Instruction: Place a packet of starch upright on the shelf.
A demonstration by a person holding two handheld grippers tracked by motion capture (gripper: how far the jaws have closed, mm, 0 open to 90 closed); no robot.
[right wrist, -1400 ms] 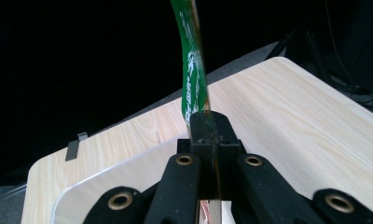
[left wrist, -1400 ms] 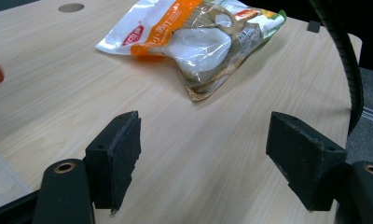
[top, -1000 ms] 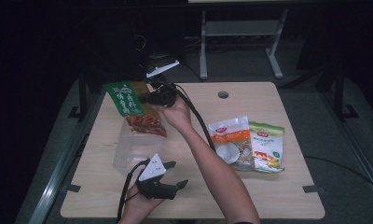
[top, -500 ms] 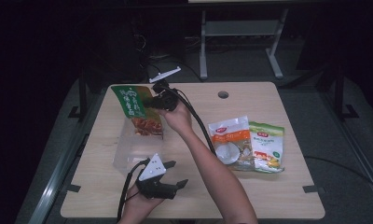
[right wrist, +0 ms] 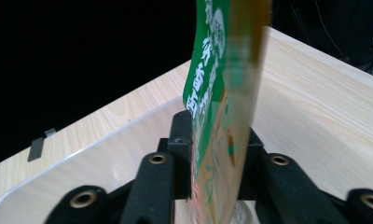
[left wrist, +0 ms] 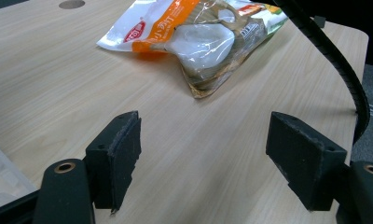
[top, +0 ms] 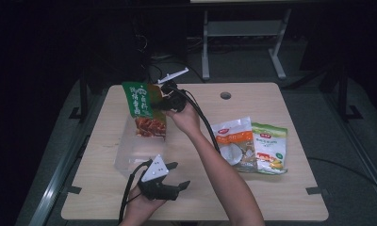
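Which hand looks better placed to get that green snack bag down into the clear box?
The right. The right gripper has the green snack bag between its jaws, which have just been opening, directly above the clear box. The left gripper waits open near the table's front edge.

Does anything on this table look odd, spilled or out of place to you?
Nothing is spilled or damaged. The green snack bag hangs tilted over the clear plastic bin, between the right hand-held gripper's jaws, which have just been opening. Two more snack bags lie flat and overlapping on the table.
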